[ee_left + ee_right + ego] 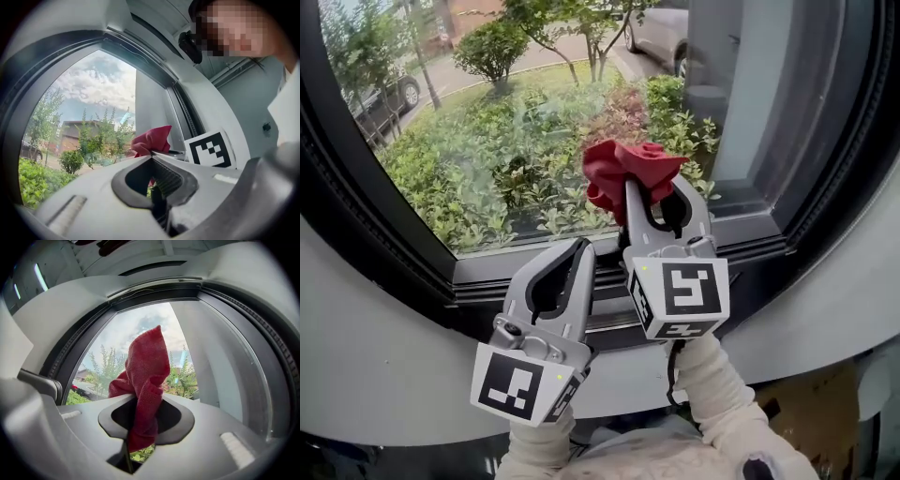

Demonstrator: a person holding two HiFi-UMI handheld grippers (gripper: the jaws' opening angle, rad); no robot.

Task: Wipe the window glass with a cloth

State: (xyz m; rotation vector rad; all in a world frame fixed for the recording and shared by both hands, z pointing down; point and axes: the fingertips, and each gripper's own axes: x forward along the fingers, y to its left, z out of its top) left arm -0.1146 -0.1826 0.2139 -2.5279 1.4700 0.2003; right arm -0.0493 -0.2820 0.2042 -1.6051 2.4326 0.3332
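Observation:
A crumpled red cloth [627, 171] is clamped in my right gripper [654, 194], which is shut on it and holds it up against the lower part of the window glass [487, 141]. In the right gripper view the cloth [146, 376] rises out of the closed jaws [140, 406] and hides the middle of the pane [213, 376]. My left gripper [579, 251] sits lower and to the left, just above the bottom frame, shut with nothing in it. From the left gripper view [152, 159] I see the cloth [152, 140] to the right, beyond the closed jaws.
A dark window frame [478, 277] borders the glass below and at both sides, with a grey mullion [750, 103] on the right. A white curved wall [375, 356] lies under the sill. Shrubs, trees and parked cars stand outside. The right gripper's marker cube [211, 150] is close beside the left gripper.

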